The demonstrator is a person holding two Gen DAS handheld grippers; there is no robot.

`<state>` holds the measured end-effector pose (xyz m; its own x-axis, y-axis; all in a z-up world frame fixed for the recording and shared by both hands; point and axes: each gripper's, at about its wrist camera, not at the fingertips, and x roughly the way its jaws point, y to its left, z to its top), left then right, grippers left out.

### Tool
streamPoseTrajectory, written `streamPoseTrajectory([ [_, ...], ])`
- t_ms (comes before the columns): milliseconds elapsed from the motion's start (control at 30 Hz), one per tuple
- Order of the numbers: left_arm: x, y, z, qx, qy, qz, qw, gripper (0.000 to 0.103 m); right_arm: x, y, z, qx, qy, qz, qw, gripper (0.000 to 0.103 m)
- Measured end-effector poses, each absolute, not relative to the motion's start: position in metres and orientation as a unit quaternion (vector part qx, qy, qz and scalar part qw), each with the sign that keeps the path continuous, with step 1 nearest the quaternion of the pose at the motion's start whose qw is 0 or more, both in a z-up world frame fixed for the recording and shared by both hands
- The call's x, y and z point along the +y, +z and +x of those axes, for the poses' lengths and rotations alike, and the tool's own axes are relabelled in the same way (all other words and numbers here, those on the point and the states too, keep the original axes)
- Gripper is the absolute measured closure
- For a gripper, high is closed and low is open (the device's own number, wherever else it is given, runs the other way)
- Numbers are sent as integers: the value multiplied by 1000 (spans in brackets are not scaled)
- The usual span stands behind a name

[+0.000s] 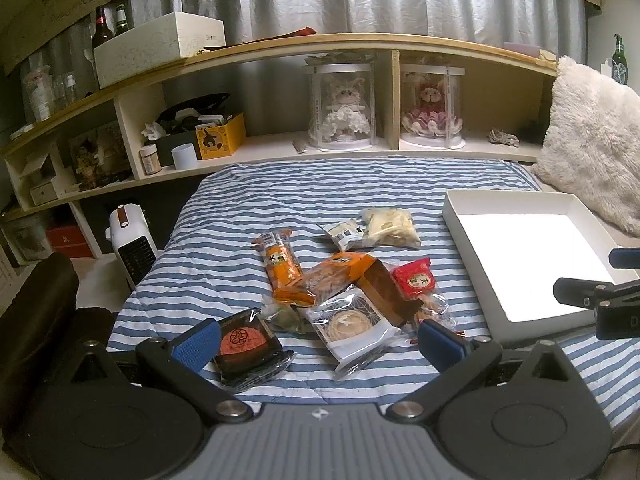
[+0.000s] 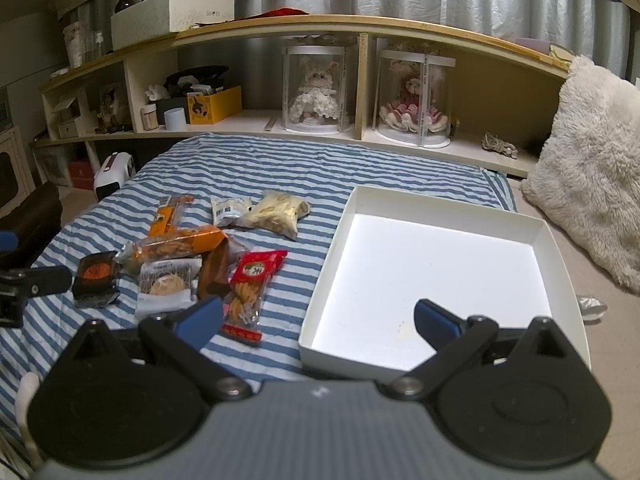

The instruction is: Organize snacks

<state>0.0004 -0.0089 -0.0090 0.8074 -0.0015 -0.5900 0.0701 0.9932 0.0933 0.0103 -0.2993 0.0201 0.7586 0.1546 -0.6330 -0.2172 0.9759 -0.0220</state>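
While we held the left gripper [image 1: 318, 338] with its blue-padded fingers spread wide and empty at the bottom of its frame, the heap of wrapped snacks [image 1: 344, 280] lay at centre on the blue-and-white striped quilt [image 1: 240, 188]. Our right gripper [image 2: 318, 318] was likewise released and empty, low in its frame over the near rim of the shallow white cardboard box [image 2: 400, 200], which sat bare at right of centre, just beside the snacks.

Wooden shelf [image 1: 280, 46] is running along the bed's far edge. Two cased dolls [image 1: 344, 110] are standing in its middle bays; a yellow box [image 1: 220, 136] is sitting further left. Fluffy pillow [image 1: 592, 136] is leaning at the bed's far right corner. White heater [image 1: 130, 240] is standing beside the bed's left edge.
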Motion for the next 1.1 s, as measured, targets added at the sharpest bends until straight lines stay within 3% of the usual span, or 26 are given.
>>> streamPoseTrajectory([
  [1100, -9, -9, 1, 311, -18, 55, 949, 0, -300, 18, 9, 336, 99, -52, 935, 1],
])
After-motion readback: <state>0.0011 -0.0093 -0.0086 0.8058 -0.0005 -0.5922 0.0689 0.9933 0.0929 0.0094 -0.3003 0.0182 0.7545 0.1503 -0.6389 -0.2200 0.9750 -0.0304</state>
